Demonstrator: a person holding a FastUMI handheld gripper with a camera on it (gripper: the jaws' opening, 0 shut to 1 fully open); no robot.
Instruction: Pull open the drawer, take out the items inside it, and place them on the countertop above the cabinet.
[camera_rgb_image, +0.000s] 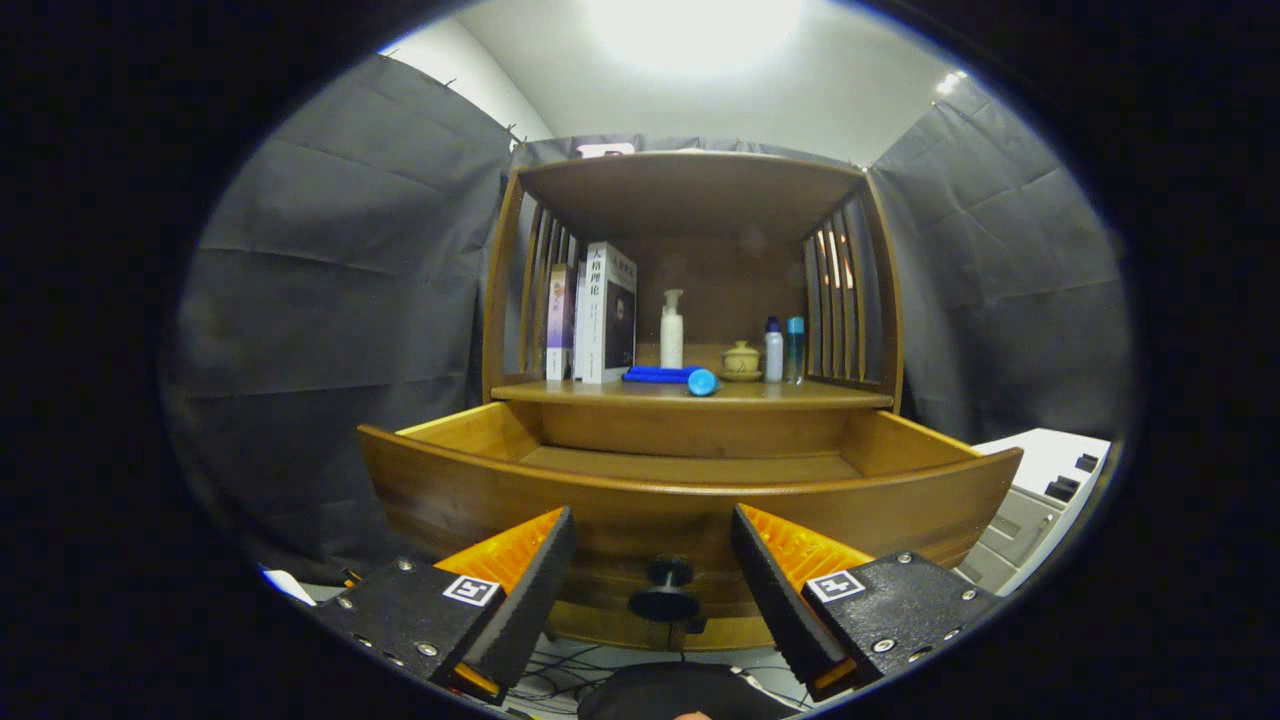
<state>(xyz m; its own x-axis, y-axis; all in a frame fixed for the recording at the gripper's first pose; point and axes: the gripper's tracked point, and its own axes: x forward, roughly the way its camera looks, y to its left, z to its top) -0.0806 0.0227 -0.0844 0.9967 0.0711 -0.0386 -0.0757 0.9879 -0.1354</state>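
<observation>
Drawer (690, 500) pulled out, likely stiff wood, heavy; take hold by knob (667, 590). Claw (652, 560) open, fingers either side of knob, holding nothing.

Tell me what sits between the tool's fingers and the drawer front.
In the gripper view, only the drawer's dark knob sits between the open tool fingers, on the drawer front.
</observation>
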